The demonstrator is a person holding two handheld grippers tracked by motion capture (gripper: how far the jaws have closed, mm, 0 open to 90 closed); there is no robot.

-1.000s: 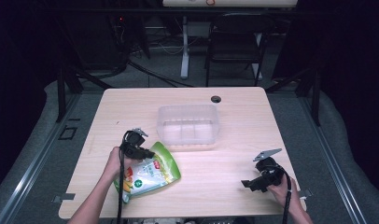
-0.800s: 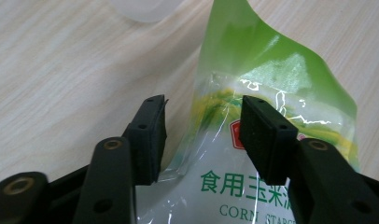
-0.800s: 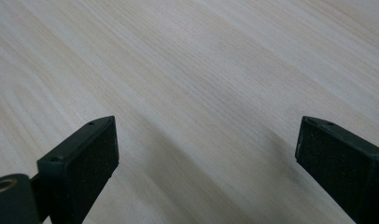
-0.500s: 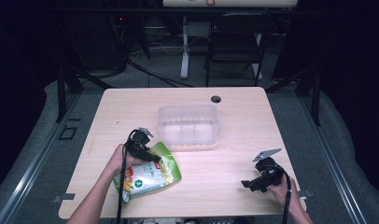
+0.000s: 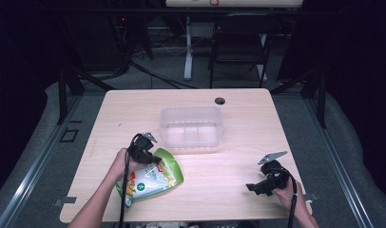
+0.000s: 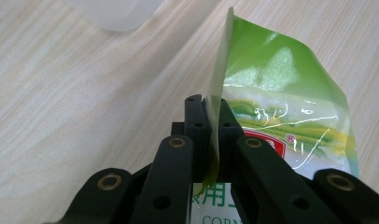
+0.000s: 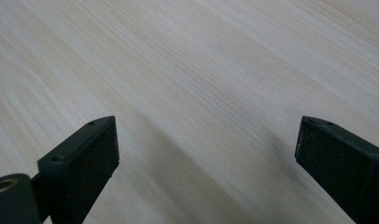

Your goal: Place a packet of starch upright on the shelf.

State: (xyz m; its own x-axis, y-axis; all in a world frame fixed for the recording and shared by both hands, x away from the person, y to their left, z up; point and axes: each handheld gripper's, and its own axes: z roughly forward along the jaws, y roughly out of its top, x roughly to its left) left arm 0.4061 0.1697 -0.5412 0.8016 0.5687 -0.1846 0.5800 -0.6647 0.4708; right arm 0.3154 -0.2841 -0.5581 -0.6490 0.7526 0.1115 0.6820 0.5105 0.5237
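Pouch (image 5: 150, 179), a green corn snack bag, is lying at the table's (image 5: 229, 199) 7 o'clock, its film looking light, soft and slick, so the flat seam edge is probably gripping best. Left gripper (image 5: 144, 148) is clamping that edge. Clear container (image 5: 191, 126) is sitting just beside, at 1 o'clock. Right gripper (image 5: 269, 178) is resting well apart at 5 o'clock, jaws spread, gripping nothing.

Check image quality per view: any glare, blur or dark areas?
High view: table evenly lit, surroundings nearly black, overall soft. Left gripper view: white glare streaks on the green pouch, whose edge is pinched in the left gripper; the clear bin at top is out of focus. Right gripper view: the right gripper casts soft shadows on the wood, jaw tips slightly blurred.
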